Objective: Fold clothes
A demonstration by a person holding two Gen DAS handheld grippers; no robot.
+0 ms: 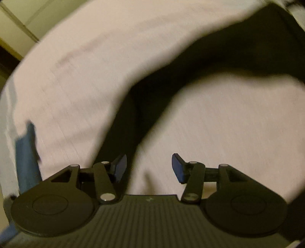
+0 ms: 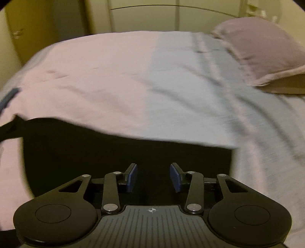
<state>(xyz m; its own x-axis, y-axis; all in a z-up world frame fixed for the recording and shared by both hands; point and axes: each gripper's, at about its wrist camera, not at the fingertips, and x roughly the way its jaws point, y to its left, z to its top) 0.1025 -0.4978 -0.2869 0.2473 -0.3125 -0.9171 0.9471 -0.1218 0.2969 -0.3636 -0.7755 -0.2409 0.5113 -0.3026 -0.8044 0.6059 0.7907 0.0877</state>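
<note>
A blue object (image 1: 26,152) stands blurred at the far left of the left wrist view, too smeared to identify, and beside it the pink bed sheet (image 1: 76,95) fills the upper left of the frame. Right of that, the black garment (image 1: 137,106) runs as a dark band from the bottom centre up to the upper right, lying on the bed. The left gripper (image 1: 149,167) hovers low over the garment's edge with its jaws spread and nothing between them. In the right wrist view, a narrow strip of the same black garment (image 2: 122,162) trails off at the left edge, then its broad body lies flat across the lower middle with a fairly straight far edge and a squared right side. The right gripper (image 2: 153,177) sits above it, also released and empty. This flat, squared shape would suit a garment spread out for folding as well as one already folded over and let go, so I judge only that any coming grasp needs a pinch on a clean edge or corner, taken low to the soft bed. Farther right the sheet turns grey-blue, a mauve pillow (image 2: 263,49) rests at the upper right, and pale cupboard doors (image 2: 171,17) close the background
</note>
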